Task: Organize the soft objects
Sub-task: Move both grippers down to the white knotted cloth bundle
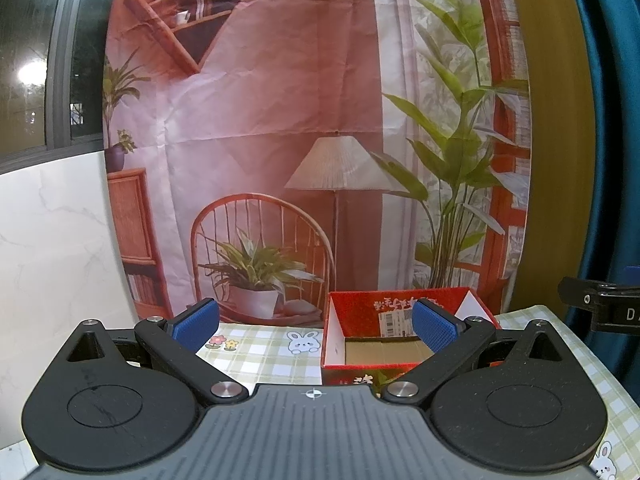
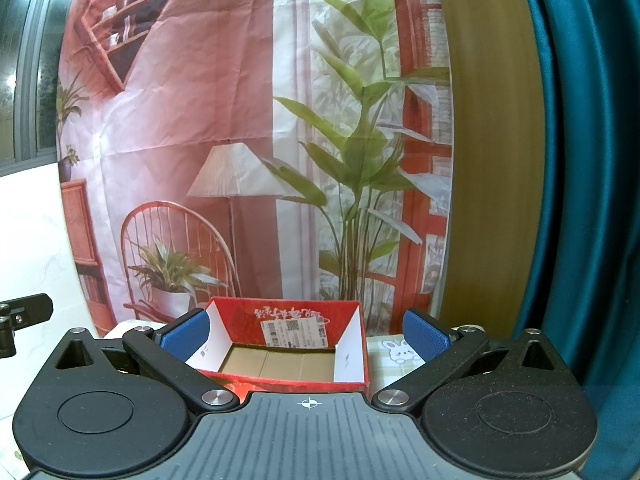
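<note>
The red box (image 2: 288, 344) sits open on the checked tablecloth (image 1: 256, 356), up against the picture cloth (image 1: 280, 120) on the wall. The left gripper (image 1: 316, 326) and right gripper (image 2: 306, 334) both hang in front of it, fingers spread wide and holding nothing.

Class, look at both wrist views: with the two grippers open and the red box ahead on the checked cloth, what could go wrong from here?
1. No soft object shows in either view, so the left gripper and right gripper, both open and holding nothing, may have to search outside the frame.
2. The red box looks light and sits on a loose checked tablecloth; a nudge could slide it.
3. The grippers work side by side and could collide.
</note>
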